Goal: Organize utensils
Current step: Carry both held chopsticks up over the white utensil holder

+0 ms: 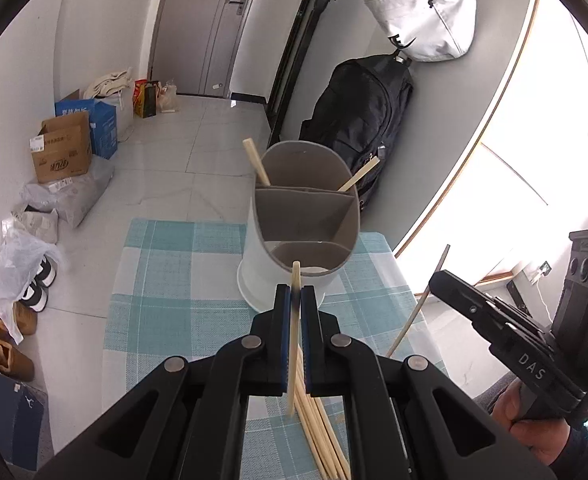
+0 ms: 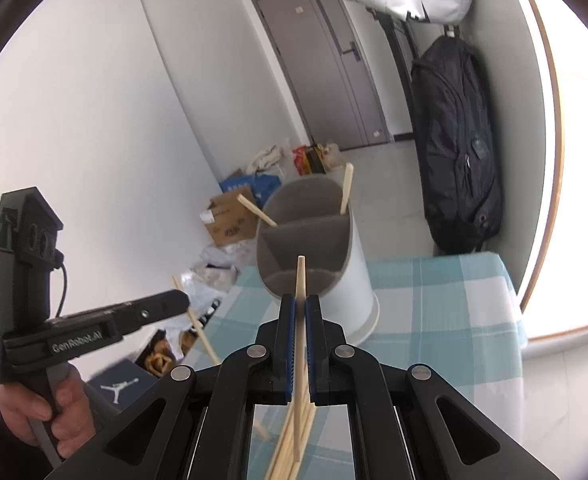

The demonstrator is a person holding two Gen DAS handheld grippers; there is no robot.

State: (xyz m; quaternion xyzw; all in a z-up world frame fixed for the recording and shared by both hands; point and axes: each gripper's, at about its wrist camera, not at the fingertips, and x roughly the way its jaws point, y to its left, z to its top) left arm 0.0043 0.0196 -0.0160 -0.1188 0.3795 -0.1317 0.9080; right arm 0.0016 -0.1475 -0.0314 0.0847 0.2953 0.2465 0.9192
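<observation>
My left claw [image 1: 294, 300] and right claw [image 2: 301, 312] each pinch one pale wooden chopstick [image 1: 294, 344], next needing lowering into the divided grey-lined white holder [image 1: 302, 220].

White holder [image 1: 253, 276], grey inside; pale chopsticks [image 1: 322, 440]; teal-white checked cloth [image 1: 165, 280].

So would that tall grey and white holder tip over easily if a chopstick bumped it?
Possibly. The holder stands tall on a narrow base, and it looks like thin plastic, so probably light. Only two chopsticks sit inside, adding little weight. The cloth under it may resist sliding, favouring tipping.
</observation>
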